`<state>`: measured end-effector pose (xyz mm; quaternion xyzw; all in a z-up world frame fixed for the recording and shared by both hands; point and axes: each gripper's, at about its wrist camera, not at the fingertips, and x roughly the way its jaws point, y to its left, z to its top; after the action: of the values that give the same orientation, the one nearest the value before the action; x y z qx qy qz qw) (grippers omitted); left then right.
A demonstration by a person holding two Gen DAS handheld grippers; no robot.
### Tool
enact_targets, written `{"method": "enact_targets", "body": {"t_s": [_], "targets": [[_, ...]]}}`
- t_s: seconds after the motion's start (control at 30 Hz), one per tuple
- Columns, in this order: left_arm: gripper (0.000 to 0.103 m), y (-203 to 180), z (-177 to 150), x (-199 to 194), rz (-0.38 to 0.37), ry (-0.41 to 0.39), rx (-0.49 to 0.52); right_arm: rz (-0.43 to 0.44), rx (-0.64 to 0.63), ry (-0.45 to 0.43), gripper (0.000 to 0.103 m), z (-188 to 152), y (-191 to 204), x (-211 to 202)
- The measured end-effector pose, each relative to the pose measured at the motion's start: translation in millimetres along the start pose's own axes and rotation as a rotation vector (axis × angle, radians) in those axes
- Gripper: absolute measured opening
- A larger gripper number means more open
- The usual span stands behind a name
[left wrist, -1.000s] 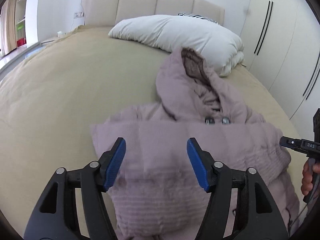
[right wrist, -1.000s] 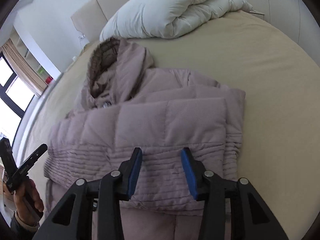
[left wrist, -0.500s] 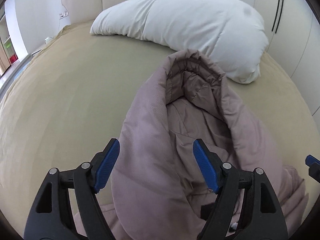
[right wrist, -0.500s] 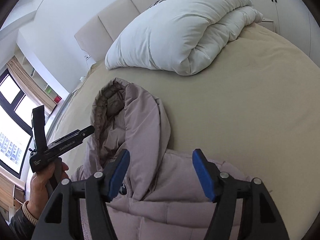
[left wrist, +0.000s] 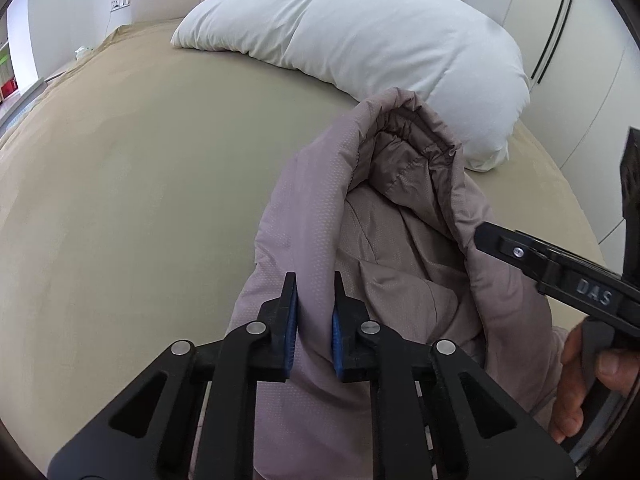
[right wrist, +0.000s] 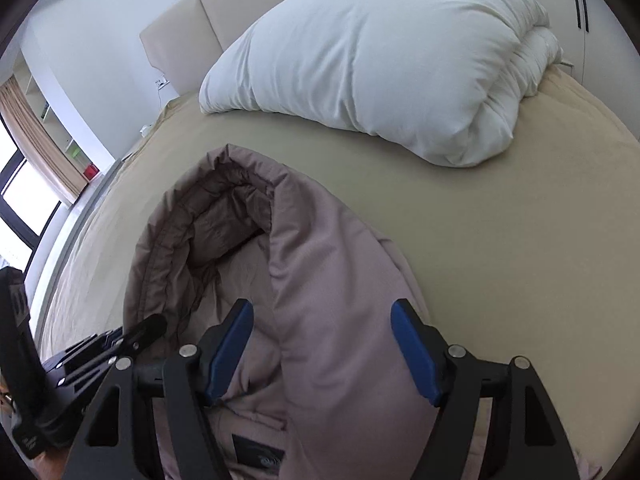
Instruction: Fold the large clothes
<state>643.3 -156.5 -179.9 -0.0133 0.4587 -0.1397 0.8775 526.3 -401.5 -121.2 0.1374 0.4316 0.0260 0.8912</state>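
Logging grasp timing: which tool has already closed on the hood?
The left tool, pinching the mauve padded hood; the right tool straddles it, open.

Bed (left wrist: 132, 184) with tan cover (right wrist: 520, 240), upholstered beige headboard (right wrist: 240, 12) at far end. White folded duvet (right wrist: 380, 64) lies on it, well ahead of the fingers. Mauve hooded puffer jacket (right wrist: 332, 280) lies on the cover too, hood (left wrist: 408, 148) end just short of the duvet, reaching back between and under the fingers.
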Motion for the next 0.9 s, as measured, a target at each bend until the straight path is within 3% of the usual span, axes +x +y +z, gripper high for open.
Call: {"method": "enact_targets", "body": {"t_s": [0.07, 0.13, 0.17, 0.23, 0.3, 0.4, 0.53, 0.7, 0.83, 0.9], "targets": [[0.011, 2.4, -2.6, -3.1, -0.004, -0.006, -0.002, -0.031, -0.025, 0.030, 0.074, 4.9, 8.9, 16.6], [0.010, 3.6, -12.8, -14.9, -0.013, -0.022, -0.010, -0.099, -0.063, 0.069, 0.068, 5.5, 16.2, 33.9], [0.010, 3.8, -14.3, -19.6, -0.018, -0.033, -0.009, -0.135, -0.091, 0.082, 0.053, 5.2, 19.1, 39.4], [0.010, 3.4, -22.1, -32.0, -0.021, -0.060, 0.001, -0.147, -0.104, 0.091, 0.038, 5.2, 17.9, 40.4], [0.009, 5.8, -26.9, -46.2, -0.040, -0.085, -0.009, -0.139, -0.091, 0.054, 0.014, 3.4, 10.9, 25.8], [0.009, 5.3, -41.9, -81.0, -0.080, -0.148, -0.010, -0.114, -0.086, -0.044, 0.011, -7.1, 0.2, -19.9], [0.009, -1.0, -87.8, -146.0, -0.145, -0.264, 0.030, -0.065, -0.108, -0.203, 0.011, -38.4, -13.5, -110.6], [0.009, 13.3, -168.9, -215.9, -0.264, -0.345, -0.052, 0.033, -0.082, -0.315, 0.010, -122.0, -36.7, -208.8], [0.009, 11.4, -248.1, -239.9, -0.351, -0.302, -0.063, 0.015, -0.078, -0.310, 0.006, -216.0, -42.1, -244.2], [0.009, 6.7, -290.1, -245.6, -0.352, -0.255, -0.050, 0.008, -0.040, -0.277, 0.007, -256.6, -52.1, -247.7]]}}
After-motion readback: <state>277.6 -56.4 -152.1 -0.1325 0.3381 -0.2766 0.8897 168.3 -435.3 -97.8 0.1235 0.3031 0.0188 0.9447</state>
